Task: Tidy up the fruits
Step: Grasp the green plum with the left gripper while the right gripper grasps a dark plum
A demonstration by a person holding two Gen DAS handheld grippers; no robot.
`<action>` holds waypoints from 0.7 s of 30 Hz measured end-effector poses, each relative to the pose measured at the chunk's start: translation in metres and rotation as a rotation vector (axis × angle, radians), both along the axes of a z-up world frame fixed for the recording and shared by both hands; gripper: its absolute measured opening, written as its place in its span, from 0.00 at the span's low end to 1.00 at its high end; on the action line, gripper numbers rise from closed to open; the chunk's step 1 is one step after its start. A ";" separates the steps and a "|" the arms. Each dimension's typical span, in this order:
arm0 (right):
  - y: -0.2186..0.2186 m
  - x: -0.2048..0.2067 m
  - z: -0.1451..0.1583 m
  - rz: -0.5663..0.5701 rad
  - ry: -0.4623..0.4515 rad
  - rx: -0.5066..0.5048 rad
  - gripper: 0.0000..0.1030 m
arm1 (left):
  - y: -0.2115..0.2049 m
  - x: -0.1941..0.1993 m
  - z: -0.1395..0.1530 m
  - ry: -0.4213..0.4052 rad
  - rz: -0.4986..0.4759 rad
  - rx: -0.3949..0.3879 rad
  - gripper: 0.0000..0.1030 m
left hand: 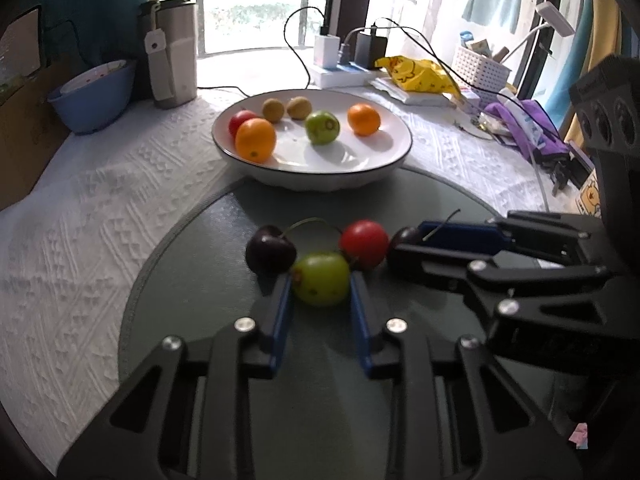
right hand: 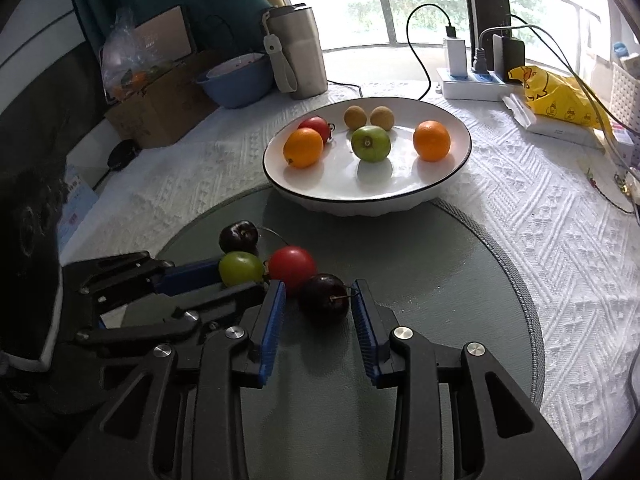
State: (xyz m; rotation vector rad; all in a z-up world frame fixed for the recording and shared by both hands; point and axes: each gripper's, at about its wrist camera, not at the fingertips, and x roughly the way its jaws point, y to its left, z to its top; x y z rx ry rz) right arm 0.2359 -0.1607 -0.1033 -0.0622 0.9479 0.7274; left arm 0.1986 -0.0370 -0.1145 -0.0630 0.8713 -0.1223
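1. We work on a table under a white cloth (right hand: 540,220) with a raised woven pattern; a round grey-green mat (right hand: 460,280) with a stitched edge lies just in front of the white plate (right hand: 452,178).
2. Behind the plate we see a bright window with railings, a steel mug (right hand: 298,52) with a strap, a blue bowl (right hand: 236,80), a cardboard box (right hand: 160,108), a white power strip (right hand: 472,84) with chargers, and a yellow bag (right hand: 560,98) printed with ducks. We can read no writing.
3. The plate is glossy, shallow and dark-rimmed. It holds two oranges (right hand: 303,147), a green fruit (right hand: 371,143), a red one (right hand: 316,126) and two small brown ones (right hand: 355,117).
4. On the mat, near the plate's front edge, four small fruits touch in a cluster: a dark cherry (left hand: 270,251), a green grape (left hand: 320,278), a red tomato (left hand: 364,243) and a second dark cherry (right hand: 324,298).
5. Our left gripper (left hand: 320,280) has its blue pads against both sides of the green grape, gripping it.
6. Our right gripper (right hand: 320,300) stands parted around the second dark cherry; one pad looks to touch it, the other is close, so it is not yet clamped.
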 end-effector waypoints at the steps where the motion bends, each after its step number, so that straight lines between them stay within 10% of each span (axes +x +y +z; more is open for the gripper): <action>1: 0.001 -0.001 -0.001 0.000 -0.001 -0.003 0.36 | 0.001 0.000 0.000 -0.002 0.001 -0.002 0.27; 21: -0.005 -0.011 0.022 -0.023 -0.073 -0.004 0.29 | 0.001 -0.016 0.027 -0.078 -0.011 0.000 0.27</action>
